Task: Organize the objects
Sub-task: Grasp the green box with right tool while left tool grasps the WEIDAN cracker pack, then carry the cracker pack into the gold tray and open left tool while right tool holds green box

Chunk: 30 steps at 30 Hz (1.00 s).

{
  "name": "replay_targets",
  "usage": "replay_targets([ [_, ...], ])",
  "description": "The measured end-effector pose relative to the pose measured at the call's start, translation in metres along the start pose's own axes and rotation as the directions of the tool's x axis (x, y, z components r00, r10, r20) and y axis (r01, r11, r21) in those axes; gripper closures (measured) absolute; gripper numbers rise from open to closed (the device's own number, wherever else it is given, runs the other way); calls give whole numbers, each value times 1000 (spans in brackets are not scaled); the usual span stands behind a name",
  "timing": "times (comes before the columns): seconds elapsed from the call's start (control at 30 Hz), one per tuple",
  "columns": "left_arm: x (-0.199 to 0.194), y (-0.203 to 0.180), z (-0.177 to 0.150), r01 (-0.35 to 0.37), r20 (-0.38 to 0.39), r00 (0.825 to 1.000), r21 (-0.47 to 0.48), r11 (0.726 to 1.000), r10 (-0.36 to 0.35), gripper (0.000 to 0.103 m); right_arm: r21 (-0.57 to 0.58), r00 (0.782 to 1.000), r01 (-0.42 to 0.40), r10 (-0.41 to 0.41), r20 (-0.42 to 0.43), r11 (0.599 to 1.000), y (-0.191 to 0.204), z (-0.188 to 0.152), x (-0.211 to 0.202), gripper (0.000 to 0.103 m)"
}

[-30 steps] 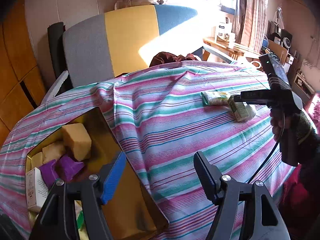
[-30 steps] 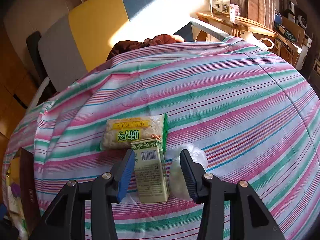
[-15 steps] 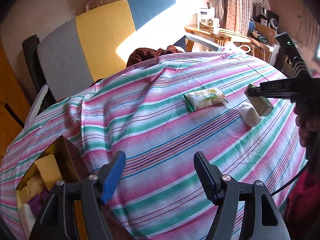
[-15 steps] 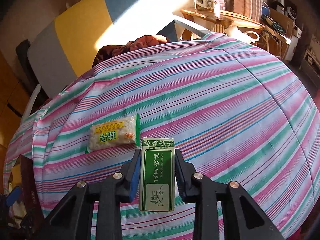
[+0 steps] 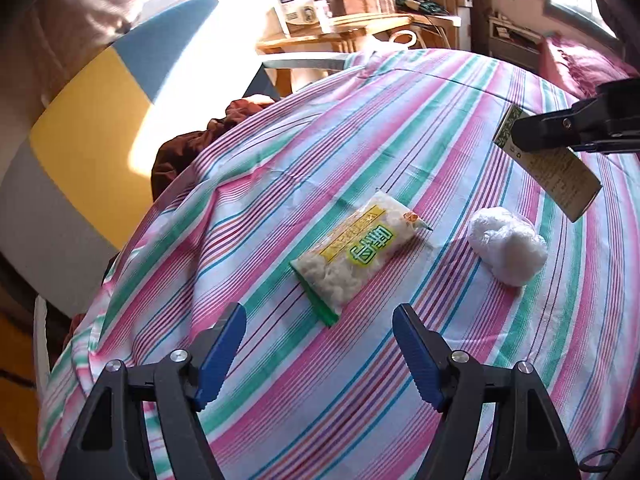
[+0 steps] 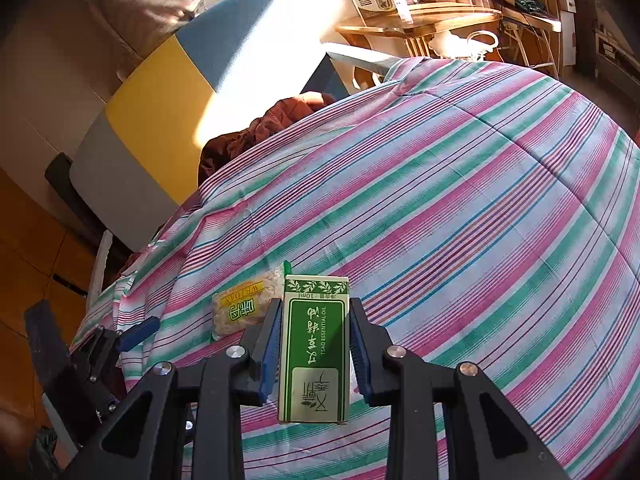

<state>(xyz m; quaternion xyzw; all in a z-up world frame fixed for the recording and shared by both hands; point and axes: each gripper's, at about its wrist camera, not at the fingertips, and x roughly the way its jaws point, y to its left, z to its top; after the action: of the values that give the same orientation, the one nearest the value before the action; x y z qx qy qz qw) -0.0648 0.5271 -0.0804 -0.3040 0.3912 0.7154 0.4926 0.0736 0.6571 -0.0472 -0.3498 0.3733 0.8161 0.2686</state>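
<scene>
My right gripper [image 6: 314, 312] is shut on a green essential-oil box [image 6: 314, 344] and holds it above the striped cloth; the box also shows in the left wrist view [image 5: 556, 172], gripped at upper right. A clear snack packet with a yellow-green label [image 5: 356, 256] lies on the cloth just ahead of my left gripper [image 5: 320, 344], which is open and empty. The packet also shows in the right wrist view [image 6: 244, 308], left of the box. A white crumpled plastic ball [image 5: 506, 246] lies to the right of the packet.
A striped pink-green cloth [image 5: 280, 400] covers the table. A grey, yellow and blue chair back [image 6: 160, 92] stands behind it, with a dark red cloth [image 6: 264, 128] on the seat. A wooden side table [image 6: 420, 20] with boxes stands at the back.
My right gripper has closed on the green box and lifted it off the cloth. My left gripper has swung right from the cardboard box toward the snack packet.
</scene>
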Motion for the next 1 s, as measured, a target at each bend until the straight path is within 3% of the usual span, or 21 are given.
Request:
replay_targets([
  [0.23, 38, -19, 30, 43, -14, 999, 175, 984, -41, 24, 20, 1000, -8, 8, -19, 1000, -4, -1, 3, 72],
  [0.37, 57, -21, 40, 61, -30, 998, 227, 972, -55, 23, 20, 1000, -10, 11, -28, 1000, -4, -2, 5, 72],
  [0.47, 65, -19, 46, 73, -15, 997, 224, 972, -72, 17, 4, 999, -13, 13, -33, 1000, 0, -2, 6, 72],
  [0.5, 67, -17, 47, 87, -16, 996, 201, 976, -85, 18, -2, 999, -14, 14, -33, 1000, 1, -3, 6, 72],
  [0.57, 69, -11, 45, 172, -36, 985, 100, 980, -169, 37, -14, 999, -20, 19, -29, 1000, 3, -3, 5, 72],
  [0.6, 68, -9, 42, 205, -38, 978, 51, 977, -204, 52, -22, 999, -24, 23, -28, 999, 4, -4, 5, 72],
  [0.63, 63, -11, 38, 206, -31, 978, 37, 978, -205, 62, -33, 999, -31, 30, -27, 999, 6, -4, 5, 72],
  [0.67, 59, -14, 33, 194, -25, 981, 25, 981, -193, 64, -45, 999, -39, 37, -26, 998, 8, -5, 5, 72],
  [0.73, 50, -11, 19, 208, -29, 977, -81, 975, -211, 65, -73, 999, -42, 41, -20, 996, 14, -6, 4, 72],
  [0.8, 38, -6, 0, 173, -40, 982, -183, 968, -183, 65, -94, 999, -44, 42, -16, 995, 18, -7, 4, 72],
  [0.9, 15, -1, -34, 82, -75, 991, -323, 943, -111, 65, -167, 995, -85, 75, -63, 982, 31, -12, 12, 72],
  [1.0, -10, 1, -72, -43, -135, 991, -440, 897, -19, 65, -265, 991, -99, 71, -114, 959, 54, -27, 24, 72],
])
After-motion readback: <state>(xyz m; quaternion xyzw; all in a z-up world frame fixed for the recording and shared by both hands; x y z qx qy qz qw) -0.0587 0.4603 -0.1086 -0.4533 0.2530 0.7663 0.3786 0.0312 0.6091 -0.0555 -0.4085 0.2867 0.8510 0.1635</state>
